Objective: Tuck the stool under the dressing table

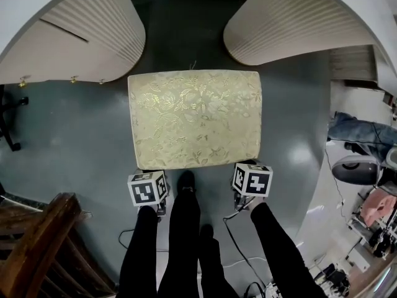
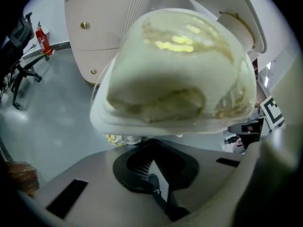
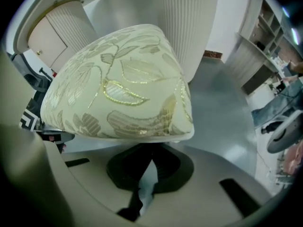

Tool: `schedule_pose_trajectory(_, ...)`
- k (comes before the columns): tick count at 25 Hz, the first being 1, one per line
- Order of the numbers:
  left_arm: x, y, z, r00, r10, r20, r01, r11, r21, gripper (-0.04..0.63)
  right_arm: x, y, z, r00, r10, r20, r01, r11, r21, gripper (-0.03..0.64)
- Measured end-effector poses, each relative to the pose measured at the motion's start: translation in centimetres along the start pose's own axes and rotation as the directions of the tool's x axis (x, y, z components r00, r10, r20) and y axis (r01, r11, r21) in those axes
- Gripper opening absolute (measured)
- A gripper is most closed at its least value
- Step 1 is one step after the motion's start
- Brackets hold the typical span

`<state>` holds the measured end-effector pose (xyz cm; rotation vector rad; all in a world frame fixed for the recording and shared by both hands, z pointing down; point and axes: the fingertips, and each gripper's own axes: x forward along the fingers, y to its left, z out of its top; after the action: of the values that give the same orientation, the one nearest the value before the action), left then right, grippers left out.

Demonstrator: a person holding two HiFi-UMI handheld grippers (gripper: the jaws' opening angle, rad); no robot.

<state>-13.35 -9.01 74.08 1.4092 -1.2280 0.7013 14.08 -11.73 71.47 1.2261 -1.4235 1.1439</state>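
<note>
The stool [image 1: 195, 118], with a gold floral cushion, stands on the grey floor in front of the gap between the dressing table's left pedestal [image 1: 80, 36] and right pedestal [image 1: 291, 23]. My left gripper [image 1: 152, 177] is at the stool's near left corner and my right gripper [image 1: 248, 169] at its near right corner. In the left gripper view the cushion [image 2: 180, 70] fills the frame just beyond the left gripper [image 2: 152, 167], whose jaws are nearly together with nothing between them. The right gripper view shows the same: cushion [image 3: 123, 84] above the shut right gripper [image 3: 149, 167].
A dark wooden chair [image 1: 37, 247] stands at the near left. The person's legs [image 1: 186, 241] and floor cables [image 1: 236, 241] are behind the stool. An office chair base [image 1: 9, 123] is at far left, and clutter [image 1: 360, 166] lies at the right.
</note>
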Motion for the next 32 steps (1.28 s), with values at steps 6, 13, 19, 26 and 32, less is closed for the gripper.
schedule_pose_trajectory(6, 0.2, -0.1, -0.1, 1.0, -0.015, -0.024, 0.014, 0.999, -0.04, 0.008, -0.1, -0.1, 0.0, 0.999, -0.031, -0.028, 0.031, 1.0, 0.004, 0.005)
schedule_pose_trajectory(13, -0.2, 0.3, 1.2, 1.0, 0.009, -0.001, -0.009, 1.0, -0.005, 0.008, -0.6, 0.6, -0.1, 1.0, -0.016, -0.01, 0.017, 1.0, 0.016, 0.005)
schedule_pose_trajectory(19, -0.2, 0.2, 3.0, 1.0, 0.008, 0.006, -0.008, 1.0, -0.015, 0.008, -0.6, 0.9, 1.0, 1.0, -0.025, 0.005, 0.025, 1.0, 0.012, 0.005)
schedule_pose_trajectory(26, 0.6, -0.1, 0.7, 1.0, -0.013, 0.006, 0.014, 0.999, -0.036, 0.008, 0.0, 0.1, -0.2, 0.999, -0.039, 0.017, 0.039, 0.999, 0.013, 0.005)
schedule_pose_trajectory(32, 0.9, -0.3, 0.5, 1.0, -0.022, 0.01, 0.022, 0.999, -0.033, 0.008, 0.1, 0.0, 0.1, 0.999, -0.04, 0.036, 0.04, 0.999, 0.004, 0.005)
